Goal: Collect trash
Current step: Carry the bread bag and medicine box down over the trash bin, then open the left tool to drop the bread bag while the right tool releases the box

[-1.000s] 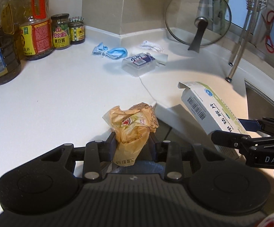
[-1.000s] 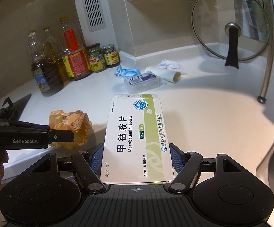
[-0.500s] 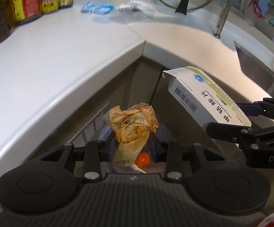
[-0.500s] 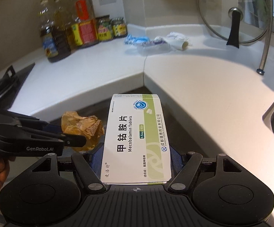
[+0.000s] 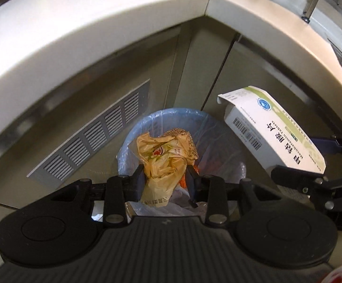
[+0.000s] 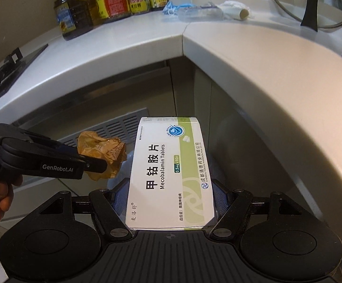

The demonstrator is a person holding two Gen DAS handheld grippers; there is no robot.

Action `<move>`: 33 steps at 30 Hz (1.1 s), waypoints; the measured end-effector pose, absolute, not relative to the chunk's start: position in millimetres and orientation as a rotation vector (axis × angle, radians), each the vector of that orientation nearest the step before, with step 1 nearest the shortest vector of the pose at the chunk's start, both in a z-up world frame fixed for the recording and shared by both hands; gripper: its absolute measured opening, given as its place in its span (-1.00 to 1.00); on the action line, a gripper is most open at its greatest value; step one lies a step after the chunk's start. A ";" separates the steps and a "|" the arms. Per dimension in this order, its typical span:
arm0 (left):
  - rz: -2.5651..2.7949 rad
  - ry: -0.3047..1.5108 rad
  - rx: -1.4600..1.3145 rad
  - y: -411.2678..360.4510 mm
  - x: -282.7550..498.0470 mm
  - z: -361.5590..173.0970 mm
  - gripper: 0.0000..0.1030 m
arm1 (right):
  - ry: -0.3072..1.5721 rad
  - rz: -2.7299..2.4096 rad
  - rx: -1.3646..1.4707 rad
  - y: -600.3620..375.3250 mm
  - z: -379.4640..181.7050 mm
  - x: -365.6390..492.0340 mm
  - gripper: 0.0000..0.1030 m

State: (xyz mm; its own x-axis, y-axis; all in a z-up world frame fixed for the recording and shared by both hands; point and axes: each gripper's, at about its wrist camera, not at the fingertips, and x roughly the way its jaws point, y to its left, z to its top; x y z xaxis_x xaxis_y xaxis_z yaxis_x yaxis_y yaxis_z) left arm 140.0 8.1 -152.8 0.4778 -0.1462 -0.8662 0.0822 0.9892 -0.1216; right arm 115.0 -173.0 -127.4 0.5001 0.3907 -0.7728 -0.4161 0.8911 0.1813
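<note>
My left gripper (image 5: 165, 179) is shut on a crumpled yellow wrapper (image 5: 166, 158) and holds it right above a trash bin (image 5: 135, 127) lined with a clear blue bag on the floor. My right gripper (image 6: 168, 195) is shut on a white and green tablet box (image 6: 168, 172), which shows in the left wrist view (image 5: 272, 139) just right of the bin, above its right rim. The wrapper (image 6: 102, 153) and the left gripper (image 6: 93, 165) show at the left in the right wrist view. The bin holds other trash, mostly hidden.
The white corner counter (image 6: 241, 54) overhangs the bin. On it lie a blue face mask (image 6: 175, 7), a clear packet (image 6: 201, 13) and a paper roll (image 6: 236, 13), with oil bottles and jars (image 6: 109, 0) behind. A vent grille (image 5: 93, 141) is in the cabinet front.
Both grippers have come down from the counter top, below its edge, with the wrapper and the box still held. The bin has come into view under the left gripper.
</note>
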 end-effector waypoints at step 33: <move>-0.109 1.108 -0.120 7.2 171.2 -214.1 0.23 | 1.022 0.420 -0.049 -166.0 -191.6 144.2 0.37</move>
